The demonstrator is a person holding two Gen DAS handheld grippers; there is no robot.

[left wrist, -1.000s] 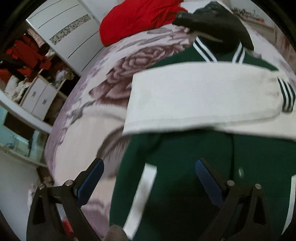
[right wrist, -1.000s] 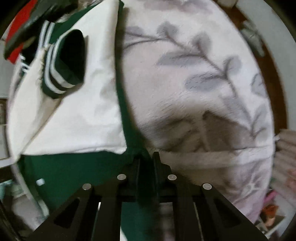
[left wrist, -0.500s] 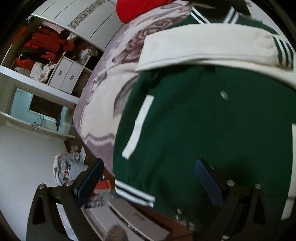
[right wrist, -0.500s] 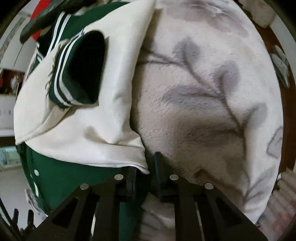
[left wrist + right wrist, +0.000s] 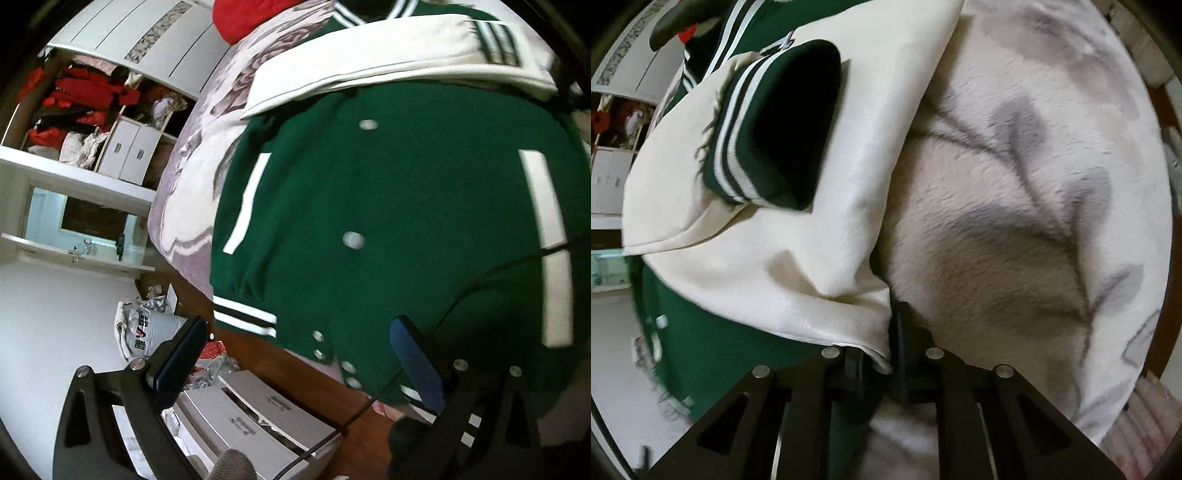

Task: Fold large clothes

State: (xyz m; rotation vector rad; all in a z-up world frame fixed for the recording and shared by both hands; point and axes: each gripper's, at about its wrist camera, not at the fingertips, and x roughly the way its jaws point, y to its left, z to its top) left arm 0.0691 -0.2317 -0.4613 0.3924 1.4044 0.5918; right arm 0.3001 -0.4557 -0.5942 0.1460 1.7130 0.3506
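Left claw (image 5: 295, 354) pulled back, gaping.

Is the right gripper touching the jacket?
Touching. The right wrist view shows the right gripper with jaws shut on the jacket, its side edge pinched between them.

Our left hand-held gripper (image 5: 299, 354) has black triangular-cutout arms, silver screws, blue finger pads (image 5: 417, 363) and a thin black cable; our right hand-held gripper (image 5: 877, 363) shows matching black arms and screws.
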